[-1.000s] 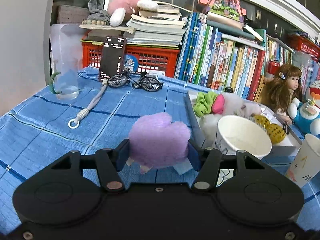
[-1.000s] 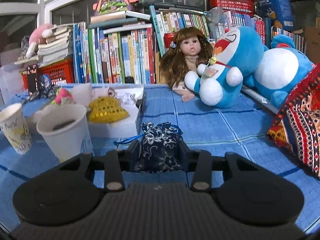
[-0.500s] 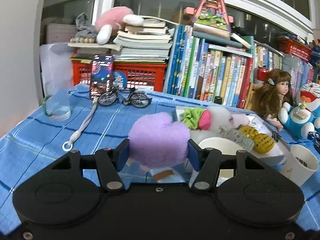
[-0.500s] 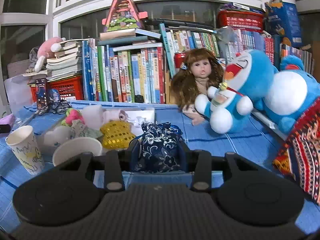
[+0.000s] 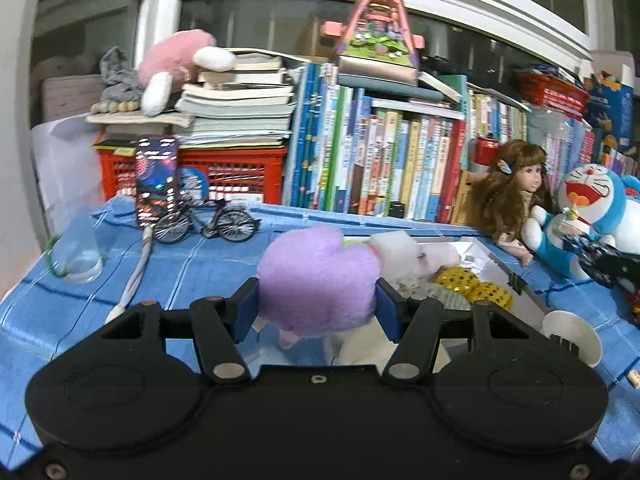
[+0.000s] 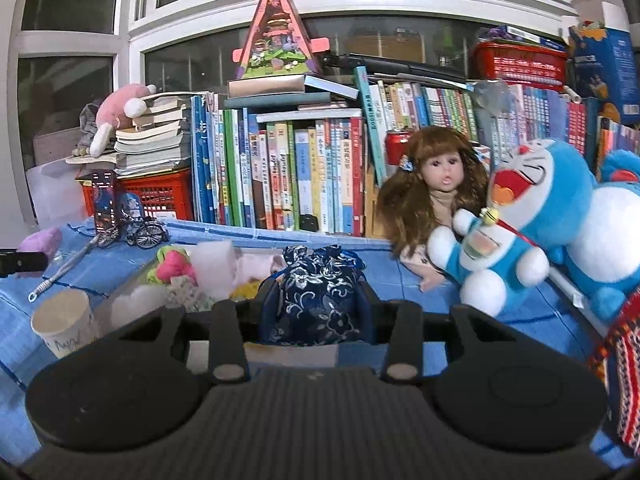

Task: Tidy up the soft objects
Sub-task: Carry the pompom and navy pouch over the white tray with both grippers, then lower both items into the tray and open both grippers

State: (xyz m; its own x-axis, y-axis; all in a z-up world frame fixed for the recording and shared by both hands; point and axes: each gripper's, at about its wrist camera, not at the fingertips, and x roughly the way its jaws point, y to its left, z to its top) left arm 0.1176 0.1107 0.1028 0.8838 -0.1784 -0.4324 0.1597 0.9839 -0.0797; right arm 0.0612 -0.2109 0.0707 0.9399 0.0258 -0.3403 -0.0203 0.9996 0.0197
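A fluffy purple plush (image 5: 318, 280) is squeezed between the blue pads of my left gripper (image 5: 316, 306), held above the blue checked cloth (image 5: 60, 320). Just behind it lies the white tray (image 5: 500, 266) with gold sequin balls (image 5: 472, 286) and white foam (image 5: 394, 246). My right gripper (image 6: 318, 308) is shut on a dark blue floral drawstring pouch (image 6: 316, 296), lifted off the cloth. The tray's pink and green soft pieces (image 6: 172, 266) show just left of the pouch. Each gripper appears at the edge of the other's view.
Paper cups (image 5: 572, 336) (image 6: 66, 324) stand near the tray's front. A doll (image 6: 436, 184) and blue cat plush toys (image 6: 540, 220) sit on the right, a toy bicycle (image 5: 206, 222) and a glass (image 5: 78, 256) on the left. Books (image 5: 380, 168) line the back.
Both grippers have risen with their loads still held. The purple plush has come over beside the tray, and the pouch is now off the cloth and closer to the tray.
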